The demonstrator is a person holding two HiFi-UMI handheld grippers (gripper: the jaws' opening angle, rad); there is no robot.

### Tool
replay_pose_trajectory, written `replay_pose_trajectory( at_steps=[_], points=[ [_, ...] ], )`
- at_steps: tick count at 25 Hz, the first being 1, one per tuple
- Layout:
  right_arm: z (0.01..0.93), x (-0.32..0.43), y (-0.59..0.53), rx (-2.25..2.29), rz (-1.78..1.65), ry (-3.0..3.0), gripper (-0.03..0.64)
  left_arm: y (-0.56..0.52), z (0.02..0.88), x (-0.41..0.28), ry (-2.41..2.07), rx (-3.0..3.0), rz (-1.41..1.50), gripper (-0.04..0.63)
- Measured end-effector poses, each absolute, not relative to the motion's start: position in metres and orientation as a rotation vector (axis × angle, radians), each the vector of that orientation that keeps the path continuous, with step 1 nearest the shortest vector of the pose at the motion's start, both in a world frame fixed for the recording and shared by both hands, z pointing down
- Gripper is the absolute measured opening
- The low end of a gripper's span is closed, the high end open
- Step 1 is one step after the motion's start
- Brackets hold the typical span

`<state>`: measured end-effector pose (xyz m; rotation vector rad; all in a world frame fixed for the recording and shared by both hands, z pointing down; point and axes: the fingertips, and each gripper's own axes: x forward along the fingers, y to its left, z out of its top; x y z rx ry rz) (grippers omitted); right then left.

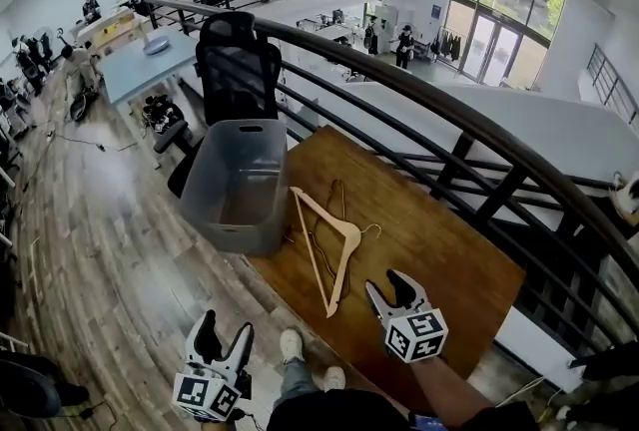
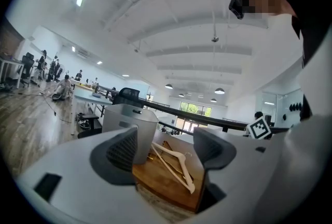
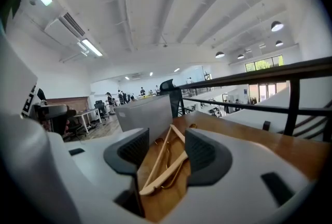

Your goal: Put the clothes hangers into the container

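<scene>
A pale wooden hanger (image 1: 334, 249) lies flat on the brown table (image 1: 449, 259), with darker thin hangers (image 1: 334, 205) under and beside it. The grey plastic container (image 1: 238, 182) stands at the table's left end, empty as far as I see. My right gripper (image 1: 387, 291) hovers over the table's near side, just right of the pale hanger's near tip, open with nothing between its fingers. In the right gripper view the pale hanger (image 3: 163, 168) lies straight ahead of the right gripper (image 3: 162, 151). My left gripper (image 1: 222, 341) hangs open off the table, above the floor; it (image 2: 165, 150) faces the container (image 2: 129, 127).
A black office chair (image 1: 238, 65) stands behind the container. A dark metal railing (image 1: 449, 110) runs along the table's far side. Wooden floor (image 1: 110, 259) lies left of the table, and the person's shoes (image 1: 292, 347) show below the near edge.
</scene>
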<state>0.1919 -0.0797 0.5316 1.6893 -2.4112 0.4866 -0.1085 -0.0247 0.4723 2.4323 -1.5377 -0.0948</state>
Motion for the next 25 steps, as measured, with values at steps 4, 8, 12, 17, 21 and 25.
replay_pose_trajectory(
  at_steps=[4, 8, 12, 17, 21, 25],
  points=[
    [0.583, 0.195, -0.114, 1.695, 0.640, -2.273, 0.207, -0.044, 0.475, -0.103, -1.497, 2.461, -0.064, 0.328],
    [0.618, 0.195, -0.133, 1.663, 0.750, -2.172, 0.210, -0.059, 0.475, -0.100, -1.467, 2.458, -0.045, 0.328],
    [0.647, 0.191, -0.148, 1.647, 0.829, -2.107, 0.207, -0.069, 0.485, -0.100, -1.431, 2.448, 0.005, 0.328],
    [0.680, 0.190, -0.171, 1.671, 0.966, -2.002, 0.190, -0.082, 0.498, -0.111, -1.431, 2.418, 0.042, 0.328],
    [0.700, 0.187, -0.187, 1.702, 1.082, -1.943, 0.209, -0.093, 0.502, -0.123, -1.454, 2.405, 0.077, 0.328],
    [0.710, 0.192, -0.198, 1.733, 1.128, -1.870, 0.238, -0.099, 0.505, -0.126, -1.456, 2.394, 0.109, 0.328]
  ],
)
